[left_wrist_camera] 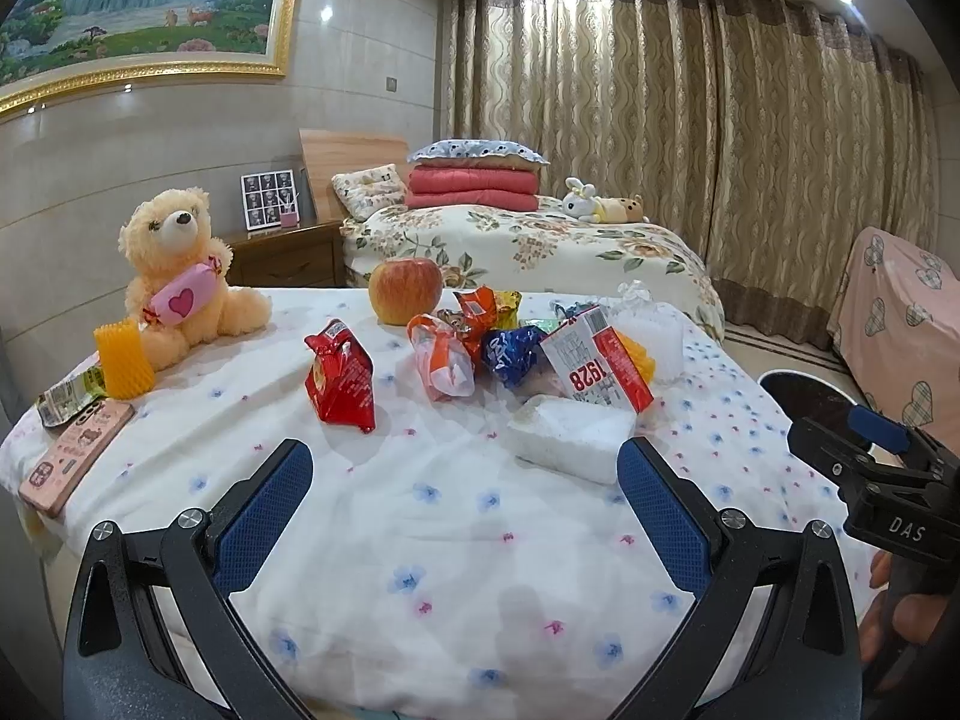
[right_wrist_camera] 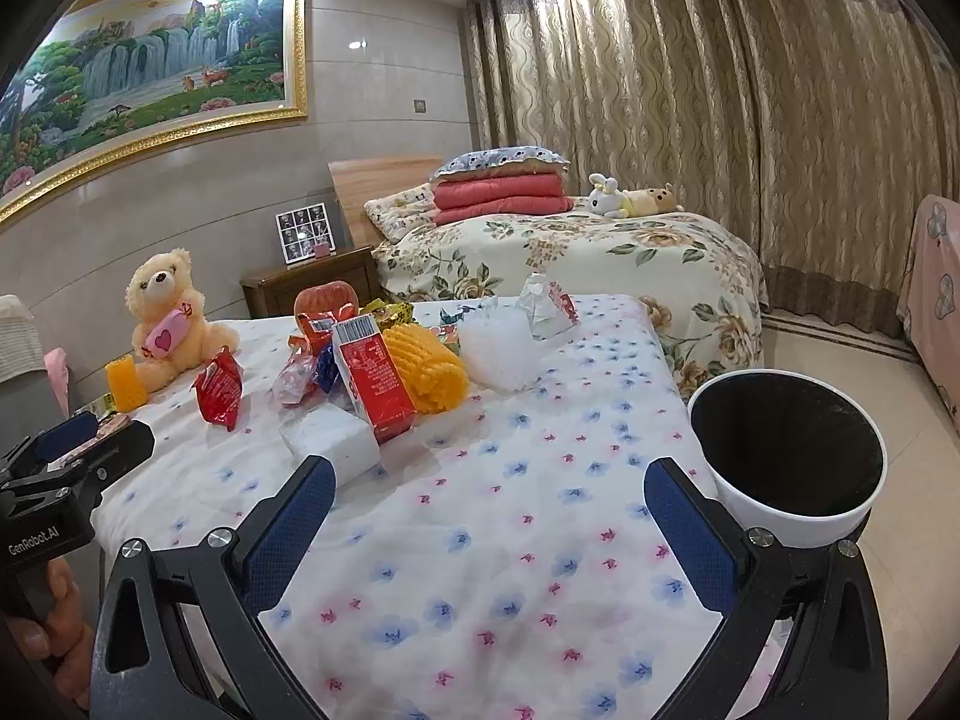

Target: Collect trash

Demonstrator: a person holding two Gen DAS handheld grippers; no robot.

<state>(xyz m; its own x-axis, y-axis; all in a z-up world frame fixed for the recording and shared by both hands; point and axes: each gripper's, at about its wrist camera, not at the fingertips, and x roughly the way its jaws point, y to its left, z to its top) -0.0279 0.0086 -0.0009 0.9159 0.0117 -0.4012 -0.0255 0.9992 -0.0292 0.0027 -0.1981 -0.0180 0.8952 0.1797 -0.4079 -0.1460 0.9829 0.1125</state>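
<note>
Flowered bedsheet [right_wrist_camera: 480,540] covers the bed where the litter is heaped. Nearest piece is the white foam block [left_wrist_camera: 570,435], just ahead of the left tool [left_wrist_camera: 465,480] toward its right finger; from the right tool [right_wrist_camera: 489,501] it lies ahead-left, its long axis seemingly crosswise. Both tools gape wide, holding nothing. White wastebasket [right_wrist_camera: 786,516] stands beside the right tool's right finger.

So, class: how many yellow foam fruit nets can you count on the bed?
2. One foam net stands upright beside the teddy bear; another lies behind the red carton. The pile may hide more.
</note>
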